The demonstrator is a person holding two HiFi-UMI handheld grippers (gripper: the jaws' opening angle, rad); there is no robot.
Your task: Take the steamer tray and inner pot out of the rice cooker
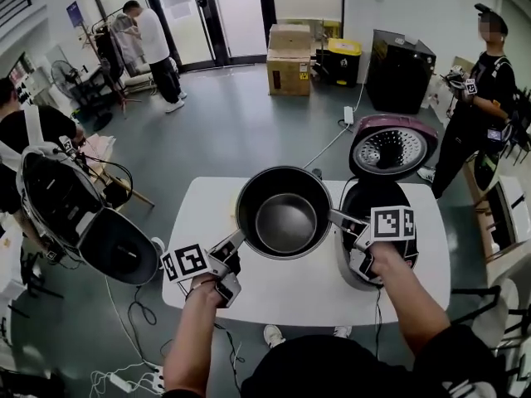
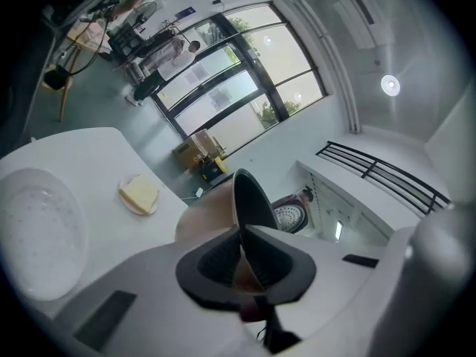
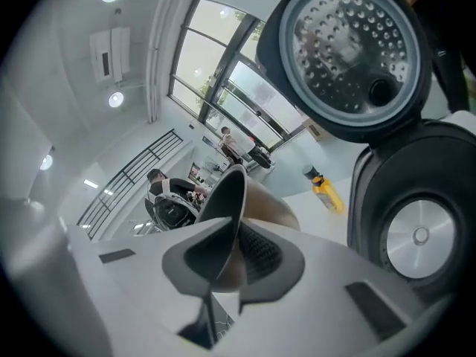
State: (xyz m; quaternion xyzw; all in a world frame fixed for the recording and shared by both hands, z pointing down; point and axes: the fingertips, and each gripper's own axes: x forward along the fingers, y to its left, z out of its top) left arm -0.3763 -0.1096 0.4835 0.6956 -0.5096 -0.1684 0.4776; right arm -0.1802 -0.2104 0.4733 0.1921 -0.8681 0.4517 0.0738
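The dark inner pot [image 1: 284, 214] hangs empty above the white table [image 1: 207, 222], left of the rice cooker [image 1: 375, 196]. My left gripper [image 1: 235, 243] is shut on the pot's left rim [image 2: 249, 199]. My right gripper [image 1: 338, 218] is shut on the right rim [image 3: 227, 199]. The cooker's lid [image 1: 392, 146] stands open, and in the right gripper view its cavity shows the bare silver heating plate [image 3: 420, 236]. In the left gripper view a white round dotted tray [image 2: 33, 233] lies on the table at the left.
A yellow pad on a small dish [image 2: 139, 194] and a yellow bottle [image 3: 327, 188] sit on the table. A person [image 1: 481, 106] stands right of the cooker. Another open cooker [image 1: 75, 214] is at the left. Cardboard boxes [image 1: 289, 60] stand far back, and cables lie on the floor.
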